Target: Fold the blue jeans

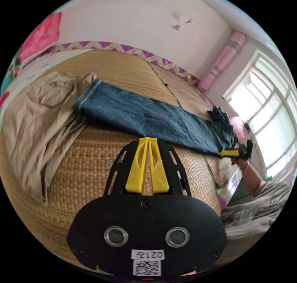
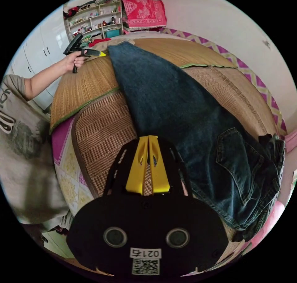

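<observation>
White walls (image 1: 133,20), with a purple zigzag border (image 1: 130,49) running along the far edge of the bed. The bed's covered in woven straw mats (image 1: 92,159). Bright daylight pours through a big window (image 1: 272,116), pink curtain (image 1: 222,60) bunched beside it. Shelves (image 2: 96,17) full of clutter and a white wardrobe (image 2: 40,54) in the corner.

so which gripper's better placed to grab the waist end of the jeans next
Right, probably. The right gripper sits beside the waist and back pocket of the blue jeans; its jaws are closed and empty. The left gripper is near the hem end, beside the khaki trousers.
</observation>
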`<act>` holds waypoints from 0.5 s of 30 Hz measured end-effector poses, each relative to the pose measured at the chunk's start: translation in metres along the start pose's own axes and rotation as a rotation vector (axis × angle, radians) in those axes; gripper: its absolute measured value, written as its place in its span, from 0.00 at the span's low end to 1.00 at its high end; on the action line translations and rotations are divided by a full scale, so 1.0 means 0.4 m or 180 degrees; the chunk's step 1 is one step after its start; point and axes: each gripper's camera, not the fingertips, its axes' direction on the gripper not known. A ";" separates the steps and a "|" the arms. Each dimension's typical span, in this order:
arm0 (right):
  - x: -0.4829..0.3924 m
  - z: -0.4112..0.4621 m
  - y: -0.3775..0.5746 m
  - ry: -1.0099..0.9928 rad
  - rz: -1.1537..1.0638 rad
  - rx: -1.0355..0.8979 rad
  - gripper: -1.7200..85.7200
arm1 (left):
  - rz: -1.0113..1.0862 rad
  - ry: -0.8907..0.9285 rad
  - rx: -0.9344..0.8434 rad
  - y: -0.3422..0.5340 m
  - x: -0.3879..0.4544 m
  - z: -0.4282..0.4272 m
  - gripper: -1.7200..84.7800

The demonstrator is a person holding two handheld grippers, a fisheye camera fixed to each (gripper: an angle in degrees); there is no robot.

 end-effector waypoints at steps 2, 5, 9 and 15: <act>-0.006 -0.023 0.027 0.0090 0.0107 0.0029 0.01 | -0.0518 0.0190 0.0110 0.047 -0.103 -0.005 0.02; -0.026 -0.089 0.103 -0.0052 0.0267 0.0623 0.01 | -0.1199 0.0624 0.0351 0.113 -0.248 0.009 0.06; -0.043 -0.107 0.200 -0.0179 0.0562 0.0807 0.01 | -0.1788 0.0932 0.0583 0.157 -0.383 0.064 0.14; -0.079 -0.146 0.393 -0.0368 0.0969 0.1119 0.01 | -0.1949 0.0619 0.0788 0.143 -0.439 0.077 0.16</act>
